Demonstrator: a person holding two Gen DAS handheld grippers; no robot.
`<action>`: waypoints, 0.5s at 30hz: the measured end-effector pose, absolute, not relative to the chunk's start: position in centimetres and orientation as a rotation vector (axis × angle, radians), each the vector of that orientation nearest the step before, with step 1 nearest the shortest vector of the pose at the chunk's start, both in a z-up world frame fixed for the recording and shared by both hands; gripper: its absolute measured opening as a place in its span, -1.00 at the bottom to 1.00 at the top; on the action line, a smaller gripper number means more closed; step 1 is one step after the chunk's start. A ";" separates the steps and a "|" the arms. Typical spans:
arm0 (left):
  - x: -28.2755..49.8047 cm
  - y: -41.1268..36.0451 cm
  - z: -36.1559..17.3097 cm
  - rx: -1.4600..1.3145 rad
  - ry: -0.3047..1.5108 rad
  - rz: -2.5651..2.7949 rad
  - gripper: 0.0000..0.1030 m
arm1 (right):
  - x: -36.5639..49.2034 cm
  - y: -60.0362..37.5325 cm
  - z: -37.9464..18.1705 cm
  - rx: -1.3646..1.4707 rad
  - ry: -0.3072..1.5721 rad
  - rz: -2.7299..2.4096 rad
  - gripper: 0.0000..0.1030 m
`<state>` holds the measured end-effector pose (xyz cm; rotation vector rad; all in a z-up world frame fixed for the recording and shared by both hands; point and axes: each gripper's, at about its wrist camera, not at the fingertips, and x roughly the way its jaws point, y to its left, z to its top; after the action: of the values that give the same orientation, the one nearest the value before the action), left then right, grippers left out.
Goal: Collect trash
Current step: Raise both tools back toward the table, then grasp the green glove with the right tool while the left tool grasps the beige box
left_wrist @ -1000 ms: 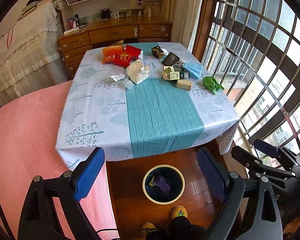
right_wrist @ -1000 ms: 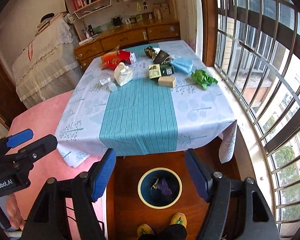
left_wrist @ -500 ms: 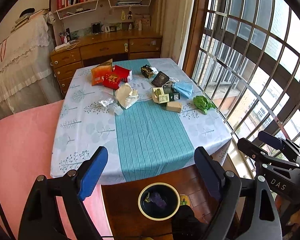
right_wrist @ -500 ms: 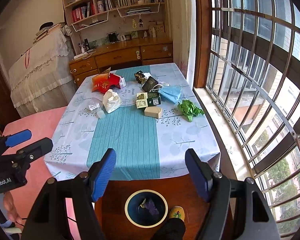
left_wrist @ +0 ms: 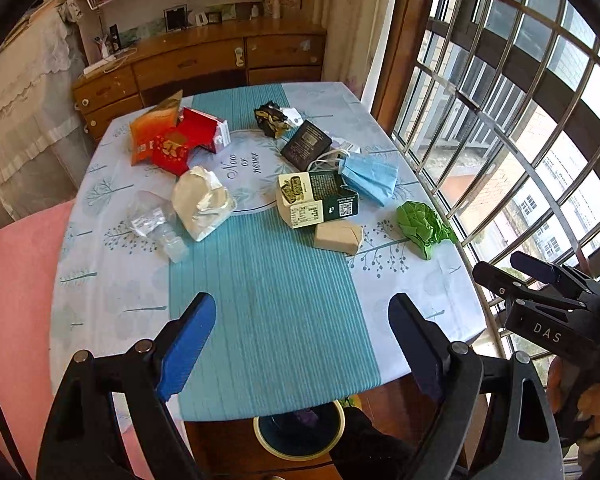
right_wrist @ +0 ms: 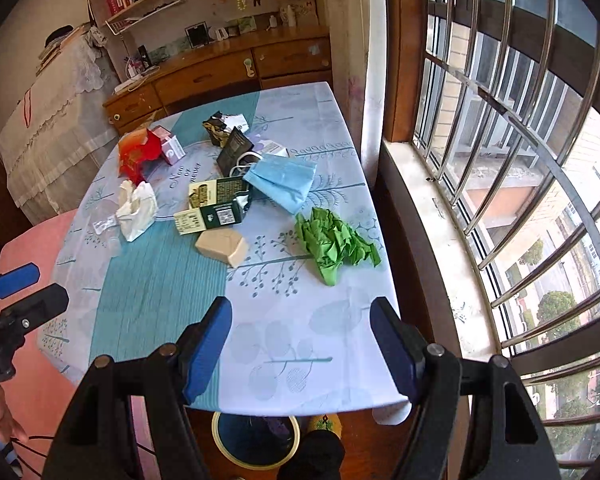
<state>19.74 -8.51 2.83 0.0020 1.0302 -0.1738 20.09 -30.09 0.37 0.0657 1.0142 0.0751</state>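
Both grippers hang above the near edge of the table, tilted down toward it, each with its blue-padded jaws spread wide and nothing between them. From the left gripper, going left to right across the cloth ahead of it: far off to the left front lie an orange packet and a red carton touching each other; nearer, still left of the gripper's line, a clear plastic wrapper sits just beside a crumpled white paper bag. Almost straight ahead lies a green-and-cream carton with a small tan box touching its near side; beyond them are a crumpled dark foil wrapper and a flat black box. Right of the line, a blue face mask rests against the carton, and a crumpled green paper lies near the table's right edge. Below the gripper, a dark waste bin with a yellow rim stands on the floor, partly under the table edge. From the right gripper, the tan box lies ahead to the left, the green paper is nearly straight ahead and closest, well apart from the fingertips, and the mask lies beyond it. The window bars run along the right.
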 end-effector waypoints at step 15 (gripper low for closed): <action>32.2 -15.1 -9.2 -0.008 1.264 -0.110 0.69 | 31.8 -31.4 -7.7 -0.101 1.176 0.255 0.40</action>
<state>32.17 -15.13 -9.18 -0.0084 1.2637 -0.1102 31.76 -31.35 -7.73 -0.1012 1.1760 0.2554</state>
